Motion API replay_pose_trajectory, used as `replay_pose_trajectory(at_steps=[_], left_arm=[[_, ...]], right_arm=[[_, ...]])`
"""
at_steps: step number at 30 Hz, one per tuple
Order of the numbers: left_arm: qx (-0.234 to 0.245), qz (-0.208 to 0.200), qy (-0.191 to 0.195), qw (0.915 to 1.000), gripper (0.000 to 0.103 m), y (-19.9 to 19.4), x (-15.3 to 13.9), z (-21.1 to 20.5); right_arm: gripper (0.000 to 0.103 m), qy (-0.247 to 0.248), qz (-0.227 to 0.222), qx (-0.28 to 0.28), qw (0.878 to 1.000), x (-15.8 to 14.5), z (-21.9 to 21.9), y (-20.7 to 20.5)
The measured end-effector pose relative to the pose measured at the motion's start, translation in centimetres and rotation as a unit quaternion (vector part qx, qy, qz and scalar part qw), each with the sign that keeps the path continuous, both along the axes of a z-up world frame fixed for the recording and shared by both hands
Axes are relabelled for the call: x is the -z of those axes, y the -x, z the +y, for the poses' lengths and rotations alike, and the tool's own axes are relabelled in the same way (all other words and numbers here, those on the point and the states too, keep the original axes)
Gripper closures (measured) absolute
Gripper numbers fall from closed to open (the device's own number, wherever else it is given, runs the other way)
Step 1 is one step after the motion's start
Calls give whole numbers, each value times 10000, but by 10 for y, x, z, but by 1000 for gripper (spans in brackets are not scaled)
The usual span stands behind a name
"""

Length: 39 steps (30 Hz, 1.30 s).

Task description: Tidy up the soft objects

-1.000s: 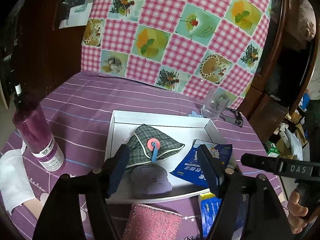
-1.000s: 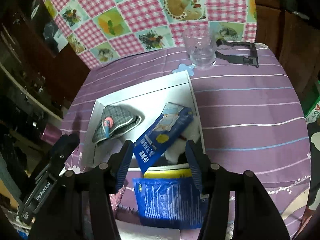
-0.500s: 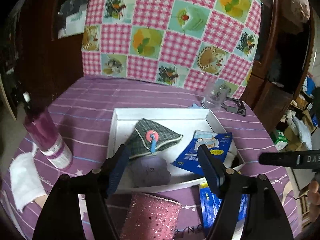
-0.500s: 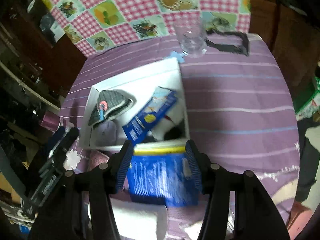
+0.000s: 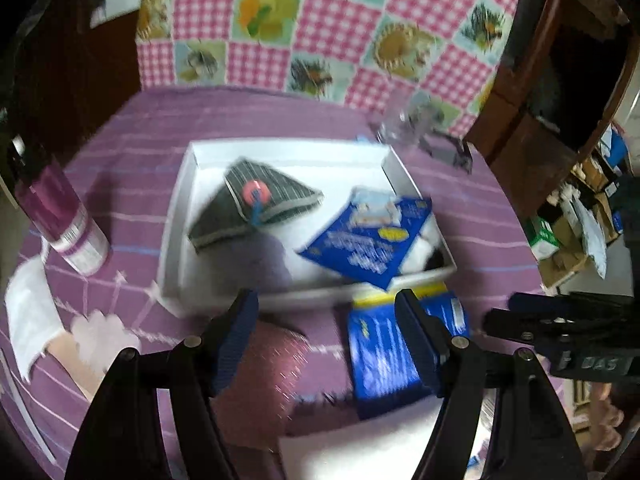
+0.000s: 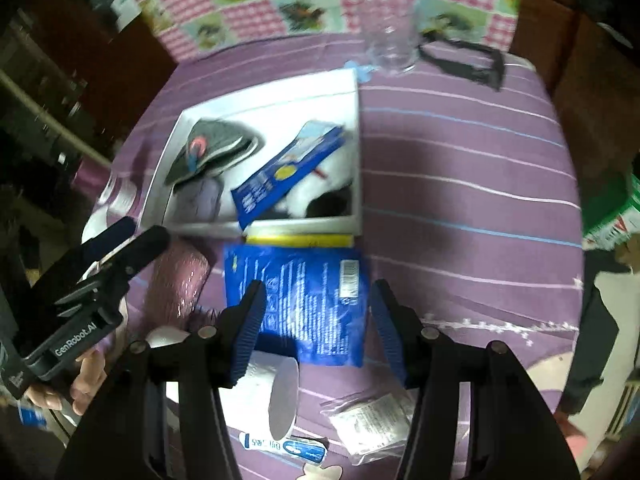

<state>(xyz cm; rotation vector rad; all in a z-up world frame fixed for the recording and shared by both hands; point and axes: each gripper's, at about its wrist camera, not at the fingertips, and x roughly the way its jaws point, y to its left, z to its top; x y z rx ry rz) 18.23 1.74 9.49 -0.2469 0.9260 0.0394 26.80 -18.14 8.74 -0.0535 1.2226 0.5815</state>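
— Grippers? Packs?
— Left gripper [image 5: 326,320] and right gripper [image 6: 316,320] are both gaping, empty. Blue pack [image 6: 296,292] is lying near the white box [image 6: 264,96]; blur is hiding its print.

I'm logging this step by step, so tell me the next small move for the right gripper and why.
Probably lower the right gripper onto the blue packet and close on it. Both grippers are open and hold nothing; this packet lies flat on the purple cloth just outside the white box, between the right gripper's spread fingers. The left gripper hangs nearer the pink sponge.
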Motion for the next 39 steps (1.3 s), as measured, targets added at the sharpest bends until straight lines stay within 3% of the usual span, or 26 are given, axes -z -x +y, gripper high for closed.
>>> replay_pose_trajectory(at_steps=[5,11,17,22,25,27,31,39], left_arm=[[210,556,137,9981,32,-4,18,-13],[444,886,-402,9943,33,-9,34,-29],[461,1168,-652,9899,45,-20,51,-27],[433,1289,-587,9890,56,-23,57,-21],[447,1331,-689,9877,64,-22,58,-20],[389,1350,-721,9875,66,-23,59,-19],[403,1358,-747,9871,67,-23,59,-18],[372,1347,-705,9877,67,-24,59,-18]], right_arm=[[47,-205,262,-82,9994,20,-6,-15],[47,-719,769,-256,9941,47,-18,-29],[47,-962,1132,-197,9887,67,-22,-37],[48,-981,979,-409,9895,68,-15,-33],[63,-1009,1053,-532,9879,67,-13,-30],[67,-1082,1010,-545,9875,64,-14,-30],[75,-1329,954,-531,9851,53,-20,-28],[76,-1888,976,-739,9744,41,-15,-22]])
